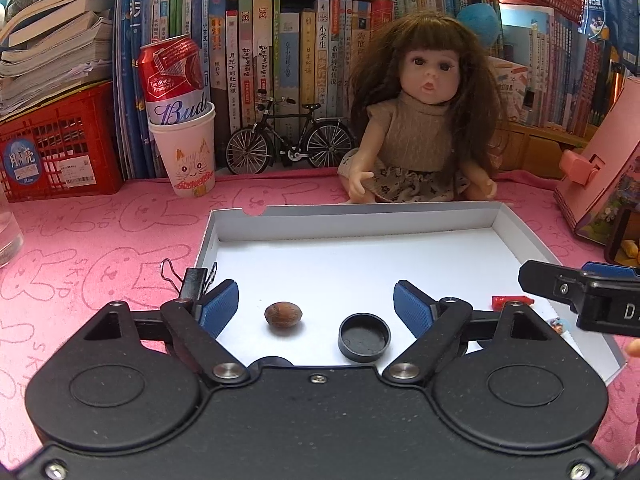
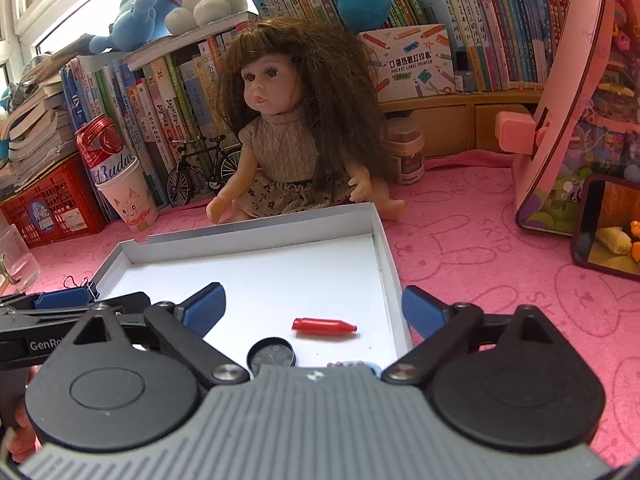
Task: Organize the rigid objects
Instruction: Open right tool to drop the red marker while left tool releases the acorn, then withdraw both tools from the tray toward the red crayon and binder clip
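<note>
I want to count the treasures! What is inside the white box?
Inside the white box lie a brown nut, a black round cap and a red pen cap. Something small and colourful sits near the front edge, mostly hidden behind the right gripper.

Left tongs point(image 1: 316, 307), right tongs point(image 2: 314, 309) agape
</note>
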